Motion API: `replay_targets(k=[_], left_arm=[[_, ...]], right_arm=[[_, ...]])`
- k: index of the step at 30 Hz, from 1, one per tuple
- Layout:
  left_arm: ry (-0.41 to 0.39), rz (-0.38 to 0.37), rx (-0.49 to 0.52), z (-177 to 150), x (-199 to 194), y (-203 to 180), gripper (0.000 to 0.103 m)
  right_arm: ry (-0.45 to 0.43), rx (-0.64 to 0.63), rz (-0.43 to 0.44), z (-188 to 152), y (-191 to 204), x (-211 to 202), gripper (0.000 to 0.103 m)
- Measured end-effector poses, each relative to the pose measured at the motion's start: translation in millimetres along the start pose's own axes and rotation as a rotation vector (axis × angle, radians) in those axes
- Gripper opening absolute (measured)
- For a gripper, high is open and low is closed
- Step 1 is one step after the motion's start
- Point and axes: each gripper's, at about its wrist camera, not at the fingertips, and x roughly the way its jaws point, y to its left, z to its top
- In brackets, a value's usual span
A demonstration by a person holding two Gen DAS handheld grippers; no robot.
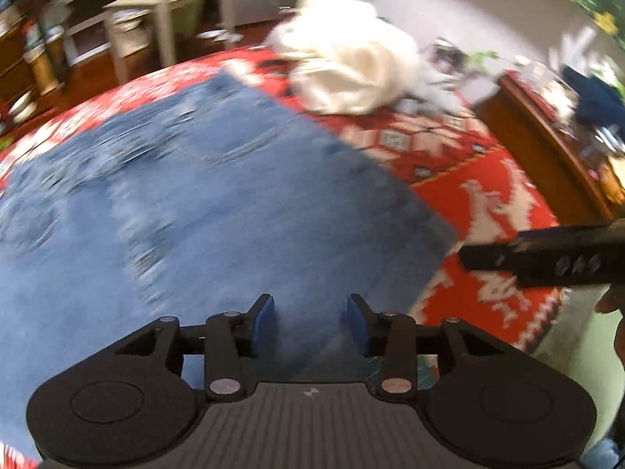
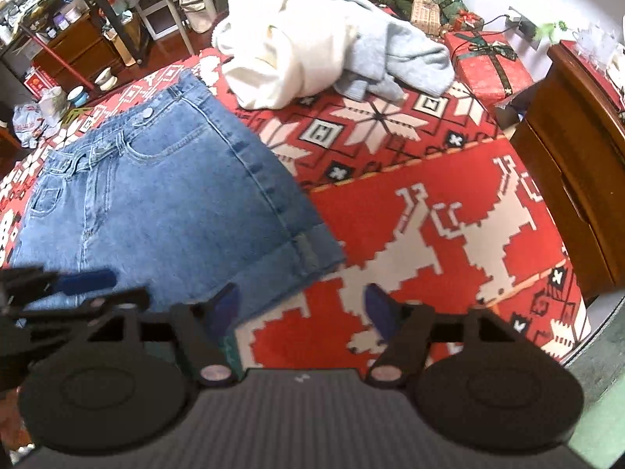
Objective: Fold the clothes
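- Folded jeans (image 2: 164,195) lie flat on the red-and-white patterned cloth (image 2: 449,234) that covers the tabletop; waistband with its button toward 11 o'clock in the right wrist view, cuffed hem toward 4 o'clock.
- Same jeans (image 1: 195,203) fill the left and centre of the left wrist view, badly motion-blurred; stitching cannot be read there.
- Left hand-held gripper (image 1: 310,324): released, blue pads apart, nothing between them; it hangs over the near part of the denim.
- Right hand-held gripper (image 2: 300,312): released, jaws spread wide, nothing held; it hangs over the near right corner of the jeans, left finger over denim, right finger over the red cloth.
- Each gripper shows in the other's view: the right one as a black bar at 3 o'clock in the left wrist view, the left one as a dark shape with a blue pad at 9 o'clock in the right wrist view.
- Pile of unfolded clothes at 12 o'clock, beyond the jeans: a white garment (image 2: 281,47) with a pale blue sweater (image 2: 398,58) draped against its right side, touching it.
- Containers: wrapped red gift box (image 2: 488,66) with dark ribbon at 1 o'clock, shut, contents hidden; smaller wrapped parcels behind it.
- Wooden cabinet (image 2: 578,164) at 3 o'clock, drawers closed.
- Small bowls or cups (image 2: 78,95) on the floor at 10 o'clock; contents cannot be told.
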Motion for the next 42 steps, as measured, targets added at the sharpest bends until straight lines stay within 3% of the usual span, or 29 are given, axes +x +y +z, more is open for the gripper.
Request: replay_targets(k=[2, 7, 11, 15, 22, 24, 28, 31, 42], left_arm=[[-0.011, 0.035, -0.052, -9.0, -6.2, 16.3, 0.063], [-0.049, 0.166, -0.101, -22.9, -16.7, 47.5, 0.069], [-0.039, 0.239, -0.142, -25.8, -12.5, 71.5, 0.069], [-0.02, 0.249, -0.209, -34.1, -3.9, 97.1, 0.069], [-0.001, 0.282, -0.21, -47.8, 14.7, 116.8, 0.069], [-0.02, 0.284, -0.204, -50.1, 16.9, 118.6, 0.074], [-0.027, 0.271, -0.2, -53.3, 19.8, 119.6, 0.09], [-0.005, 0.278, -0.177, -55.3, 24.3, 115.1, 0.103], [0.048, 0.286, -0.212, -49.5, 27.0, 115.7, 0.103]], right_arm=[[-0.05, -0.007, -0.03, 1.5, 12.1, -1.1, 0.102], [-0.103, -0.053, -0.074, 6.9, 40.8, 7.8, 0.102], [-0.064, -0.124, -0.044, 9.3, 63.3, 25.7, 0.102], [-0.021, -0.215, -0.069, 7.6, 92.2, 46.6, 0.102], [-0.03, -0.355, -0.032, 9.1, 140.8, 76.3, 0.102], [-0.027, -0.362, -0.033, 10.9, 149.4, 85.3, 0.102], [0.031, -0.322, -0.057, 6.3, 151.9, 105.6, 0.102], [-0.013, -0.282, -0.05, -0.4, 144.7, 104.8, 0.102], [-0.034, -0.299, -0.026, -6.5, 140.3, 102.3, 0.102]])
